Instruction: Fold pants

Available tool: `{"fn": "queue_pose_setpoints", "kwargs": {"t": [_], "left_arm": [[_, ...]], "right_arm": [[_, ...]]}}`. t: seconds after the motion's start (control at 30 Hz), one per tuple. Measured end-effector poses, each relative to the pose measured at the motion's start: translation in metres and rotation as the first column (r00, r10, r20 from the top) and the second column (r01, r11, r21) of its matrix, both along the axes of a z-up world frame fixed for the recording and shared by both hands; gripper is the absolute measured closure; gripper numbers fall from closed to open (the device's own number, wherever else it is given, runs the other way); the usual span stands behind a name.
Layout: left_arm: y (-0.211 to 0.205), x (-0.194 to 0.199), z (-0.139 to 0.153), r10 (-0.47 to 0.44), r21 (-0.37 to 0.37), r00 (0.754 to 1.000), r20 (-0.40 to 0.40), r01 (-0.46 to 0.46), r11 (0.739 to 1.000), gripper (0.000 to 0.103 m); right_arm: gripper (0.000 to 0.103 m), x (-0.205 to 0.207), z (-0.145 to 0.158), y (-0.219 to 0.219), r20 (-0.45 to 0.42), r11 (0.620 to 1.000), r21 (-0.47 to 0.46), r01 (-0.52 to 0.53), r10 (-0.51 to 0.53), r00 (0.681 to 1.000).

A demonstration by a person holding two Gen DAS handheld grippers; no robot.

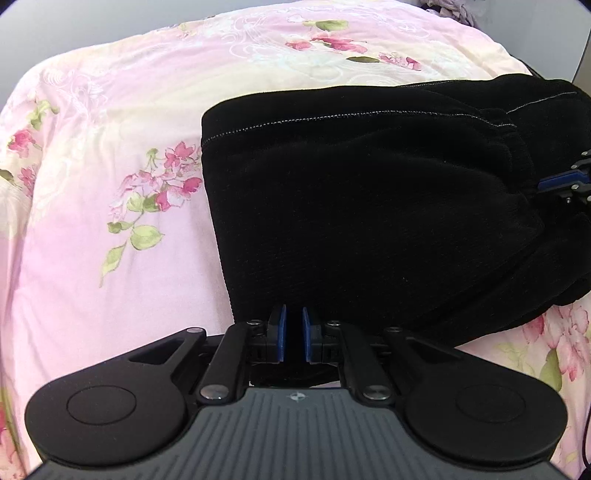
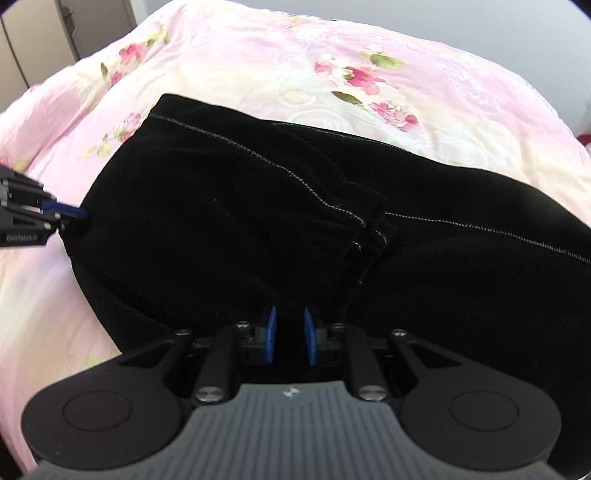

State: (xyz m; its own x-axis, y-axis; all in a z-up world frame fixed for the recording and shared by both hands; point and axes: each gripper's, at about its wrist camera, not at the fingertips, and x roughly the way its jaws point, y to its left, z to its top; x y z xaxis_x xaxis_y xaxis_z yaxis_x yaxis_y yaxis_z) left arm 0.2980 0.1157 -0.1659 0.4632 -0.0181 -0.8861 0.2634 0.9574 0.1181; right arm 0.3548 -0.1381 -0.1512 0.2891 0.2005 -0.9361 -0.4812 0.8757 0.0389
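Observation:
Black pants [image 1: 369,206] with grey stitching lie folded over on a pink floral bedsheet [image 1: 110,184]. My left gripper [image 1: 294,321] is at the near edge of the fabric, its blue pads close together with black cloth between them. In the right wrist view the pants [image 2: 258,221] fill the middle, with the folded layer's hem [image 2: 354,221] across them. My right gripper [image 2: 290,323] sits at the near edge with its pads narrowly apart and cloth between them. Each gripper shows from the side in the other's view: right gripper [image 1: 561,182], left gripper [image 2: 74,216].
The bedsheet [image 2: 369,74] covers the whole bed around the pants. A grey wall and a cabinet door [image 2: 44,33] stand beyond the bed's far edge. A bundle of grey-purple cloth [image 1: 454,11] lies at the far top right.

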Motion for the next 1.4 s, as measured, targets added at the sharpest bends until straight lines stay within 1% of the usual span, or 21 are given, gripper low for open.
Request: {"fn": "queue_pose_setpoints", "kwargs": {"t": [0.1, 0.13, 0.17, 0.2, 0.3, 0.37, 0.4, 0.5, 0.63, 0.8, 0.87, 0.93, 1.0, 1.07, 1.1, 1.17, 1.23, 1.3, 1.33, 1.37, 1.4], "left_arm": [[-0.007, -0.007, 0.017, 0.005, 0.028, 0.999, 0.034, -0.005, 1.000, 0.092], [-0.008, -0.010, 0.022, 0.011, 0.022, 0.999, 0.041, -0.012, 1.000, 0.092], [-0.010, -0.014, 0.029, 0.015, 0.006, 0.999, 0.050, -0.015, 1.000, 0.092], [-0.013, -0.018, 0.034, 0.016, -0.006, 0.998, 0.059, -0.015, 1.000, 0.092], [-0.031, -0.027, 0.050, -0.001, -0.022, 0.996, 0.085, 0.003, 1.000, 0.092], [-0.047, -0.031, 0.059, -0.025, -0.053, 0.995, 0.096, 0.031, 0.998, 0.092], [-0.056, -0.031, 0.064, -0.030, -0.071, 0.995, 0.099, 0.038, 0.997, 0.092], [-0.088, -0.031, 0.072, -0.059, -0.129, 0.993, 0.106, 0.072, 0.989, 0.092], [-0.140, -0.029, 0.069, -0.117, -0.177, 0.989, 0.090, 0.132, 0.975, 0.092], [-0.193, -0.030, 0.051, -0.195, -0.200, 0.980, 0.045, 0.200, 0.959, 0.092], [-0.210, -0.031, 0.039, -0.211, -0.189, 0.977, 0.016, 0.210, 0.959, 0.092], [-0.221, -0.030, 0.020, -0.215, -0.151, 0.975, -0.051, 0.205, 0.967, 0.092], [-0.226, -0.032, 0.000, -0.223, -0.110, 0.969, -0.102, 0.212, 0.971, 0.092], [-0.229, -0.032, -0.015, -0.217, -0.087, 0.970, -0.112, 0.208, 0.974, 0.092], [-0.229, -0.028, -0.017, -0.202, -0.094, 0.972, -0.121, 0.191, 0.977, 0.092], [-0.226, -0.020, -0.014, -0.168, -0.118, 0.973, -0.156, 0.150, 0.982, 0.092], [-0.226, -0.018, -0.004, -0.179, -0.123, 0.970, -0.165, 0.159, 0.980, 0.092], [-0.225, -0.018, 0.012, -0.206, -0.131, 0.967, -0.151, 0.187, 0.974, 0.092], [-0.224, -0.019, 0.022, -0.228, -0.145, 0.964, -0.138, 0.208, 0.967, 0.091], [-0.223, -0.019, 0.032, -0.247, -0.162, 0.962, -0.117, 0.227, 0.960, 0.087], [-0.221, -0.018, 0.042, -0.256, -0.175, 0.962, -0.094, 0.237, 0.955, 0.083]], "right_arm": [[0.088, -0.001, 0.016, -0.009, -0.009, 0.999, 0.034, 0.032, -0.031, 0.999], [0.083, -0.001, 0.022, -0.015, -0.014, 0.997, 0.052, 0.051, -0.050, 0.999], [0.079, -0.003, 0.031, -0.023, -0.014, 0.995, 0.066, 0.069, -0.068, 0.998], [0.078, -0.006, 0.038, -0.032, -0.007, 0.994, 0.069, 0.080, -0.079, 0.997], [0.071, -0.011, 0.058, -0.063, 0.022, 0.993, 0.038, 0.112, -0.113, 0.993], [0.064, -0.014, 0.067, -0.089, 0.035, 0.988, 0.020, 0.154, -0.155, 0.987], [0.063, -0.015, 0.072, -0.104, 0.036, 0.982, 0.012, 0.187, -0.187, 0.982], [0.054, -0.017, 0.082, -0.150, 0.030, 0.957, 0.007, 0.291, -0.291, 0.956], [0.051, -0.028, 0.088, -0.204, 0.026, 0.925, 0.003, 0.380, -0.380, 0.925], [0.047, -0.037, 0.085, -0.247, 0.039, 0.904, -0.012, 0.426, -0.426, 0.904], [0.046, -0.037, 0.081, -0.260, 0.031, 0.899, -0.005, 0.437, -0.437, 0.899], [0.046, -0.037, 0.075, -0.272, 0.027, 0.896, 0.001, 0.444, -0.444, 0.896], [0.046, -0.036, 0.068, -0.273, 0.026, 0.896, -0.006, 0.444, -0.444, 0.896], [0.047, -0.031, 0.058, -0.276, 0.016, 0.896, -0.016, 0.444, -0.444, 0.896], [0.047, -0.030, 0.054, -0.280, 0.012, 0.893, -0.018, 0.450, -0.450, 0.893], [0.047, -0.029, 0.049, -0.285, -0.009, 0.883, -0.007, 0.469, -0.469, 0.883], [0.046, -0.029, 0.049, -0.295, -0.042, 0.861, 0.037, 0.507, -0.505, 0.862], [0.046, -0.031, 0.053, -0.307, -0.071, 0.839, 0.079, 0.539, -0.534, 0.842], [0.041, -0.030, 0.057, -0.313, -0.076, 0.832, 0.091, 0.548, -0.543, 0.837], [0.032, -0.029, 0.062, -0.319, -0.073, 0.827, 0.101, 0.553, -0.548, 0.833], [0.029, -0.027, 0.068, -0.324, -0.065, 0.825, 0.110, 0.554, -0.550, 0.833]]}}
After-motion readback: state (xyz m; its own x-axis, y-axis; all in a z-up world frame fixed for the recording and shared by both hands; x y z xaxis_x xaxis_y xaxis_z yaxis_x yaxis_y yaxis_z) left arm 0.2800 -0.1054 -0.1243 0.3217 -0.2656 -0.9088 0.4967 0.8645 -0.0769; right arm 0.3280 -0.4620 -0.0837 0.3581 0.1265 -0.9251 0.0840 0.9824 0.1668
